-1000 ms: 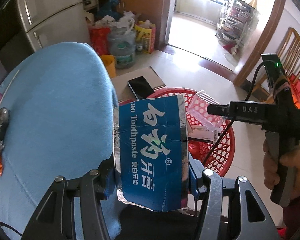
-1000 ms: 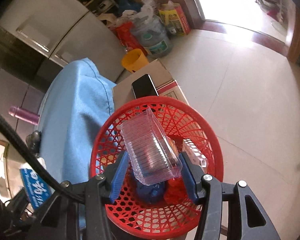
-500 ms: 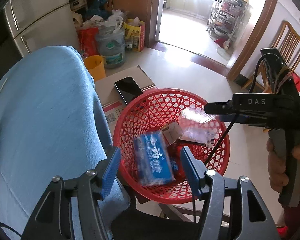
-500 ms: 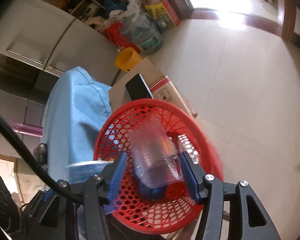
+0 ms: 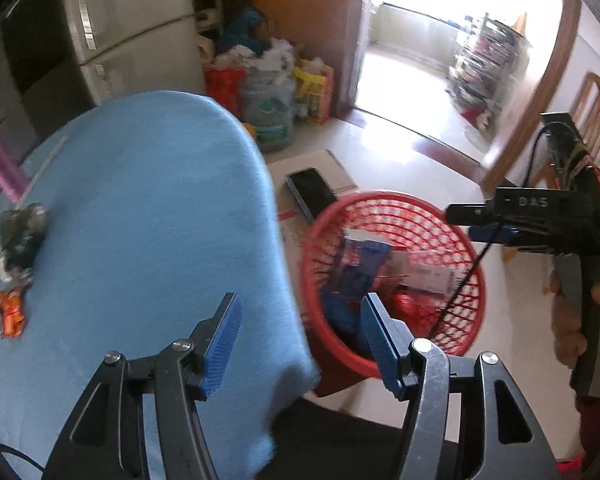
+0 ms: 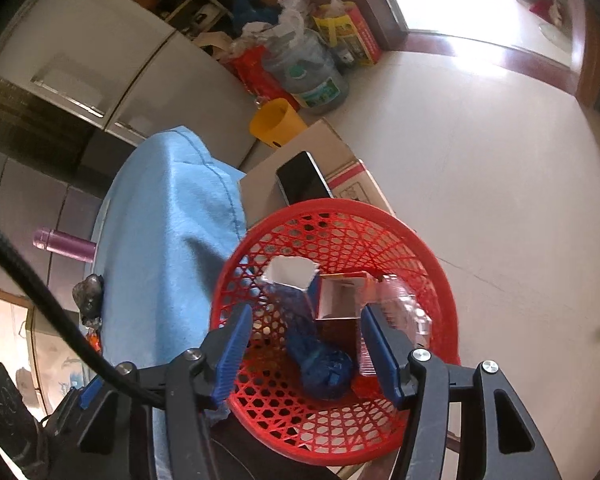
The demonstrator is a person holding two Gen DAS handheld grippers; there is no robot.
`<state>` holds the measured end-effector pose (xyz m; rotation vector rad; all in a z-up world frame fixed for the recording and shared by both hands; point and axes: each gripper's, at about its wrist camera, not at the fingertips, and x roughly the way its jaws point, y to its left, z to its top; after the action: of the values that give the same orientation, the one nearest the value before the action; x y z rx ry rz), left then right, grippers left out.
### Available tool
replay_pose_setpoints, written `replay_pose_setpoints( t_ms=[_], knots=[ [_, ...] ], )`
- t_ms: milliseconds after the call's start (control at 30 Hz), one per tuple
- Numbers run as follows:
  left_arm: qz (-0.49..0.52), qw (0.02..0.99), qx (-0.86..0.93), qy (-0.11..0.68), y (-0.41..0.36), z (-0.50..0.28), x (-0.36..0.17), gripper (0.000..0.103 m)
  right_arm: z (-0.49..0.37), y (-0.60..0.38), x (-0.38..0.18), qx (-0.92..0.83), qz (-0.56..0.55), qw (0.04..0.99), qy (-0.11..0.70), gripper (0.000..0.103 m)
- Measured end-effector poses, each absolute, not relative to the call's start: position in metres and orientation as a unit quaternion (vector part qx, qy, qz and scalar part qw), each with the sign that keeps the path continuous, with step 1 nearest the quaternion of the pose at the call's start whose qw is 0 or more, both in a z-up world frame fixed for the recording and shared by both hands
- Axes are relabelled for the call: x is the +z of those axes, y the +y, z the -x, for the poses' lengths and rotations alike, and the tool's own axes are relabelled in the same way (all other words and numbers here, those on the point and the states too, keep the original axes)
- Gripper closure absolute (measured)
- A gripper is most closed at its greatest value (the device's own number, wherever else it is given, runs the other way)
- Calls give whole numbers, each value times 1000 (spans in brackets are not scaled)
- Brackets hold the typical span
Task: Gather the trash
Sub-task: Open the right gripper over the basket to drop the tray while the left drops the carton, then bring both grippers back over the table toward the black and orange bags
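Where the round red plastic lattice basket fills the lower middle of the right wrist view, it holds the trash: a blue toothpaste carton with a torn white end, an open small cardboard box, a crumpled blue wad and a clear ribbed plastic clamshell against its right wall. The right gripper, lettered "DAS" on its black body in the left wrist view, hangs above the basket with blue-padded jaws parted and nothing between them. The left gripper at lower centre of its view is likewise parted and empty-handed. A black phone lies on a cardboard box just above the basket; a blue cloth covers the table at left.
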<state>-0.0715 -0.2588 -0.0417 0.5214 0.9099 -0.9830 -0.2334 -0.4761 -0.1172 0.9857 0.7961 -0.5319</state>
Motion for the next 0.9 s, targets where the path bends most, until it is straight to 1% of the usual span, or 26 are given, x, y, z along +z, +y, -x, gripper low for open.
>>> replay_pose_setpoints(
  t_ms=[133,433,533,600,633,767,900],
  knots=[
    [-224,783,-417,404,-227,56,-30,40,217,-457,-92,-235,-414,807,350,42],
    [-178,847,-312,391,-131,9,-16,40,168,-369,-12,-159,-251,915,275,42],
    [-163,866,-266,392,-91,-4,-18,40,150,-338,8,-125,-211,935,254,41],
    [-151,875,-237,394,-65,-12,-21,40,138,-320,15,-103,-195,943,248,38],
    [-145,879,-222,397,-51,-16,-22,40,130,-309,18,-92,-188,946,248,36],
    [-123,886,-169,413,-1,-31,-32,40,98,-277,18,-49,-176,945,271,36],
    [-96,889,-131,429,38,-45,-42,40,64,-258,7,-10,-190,931,312,36]
  ],
)
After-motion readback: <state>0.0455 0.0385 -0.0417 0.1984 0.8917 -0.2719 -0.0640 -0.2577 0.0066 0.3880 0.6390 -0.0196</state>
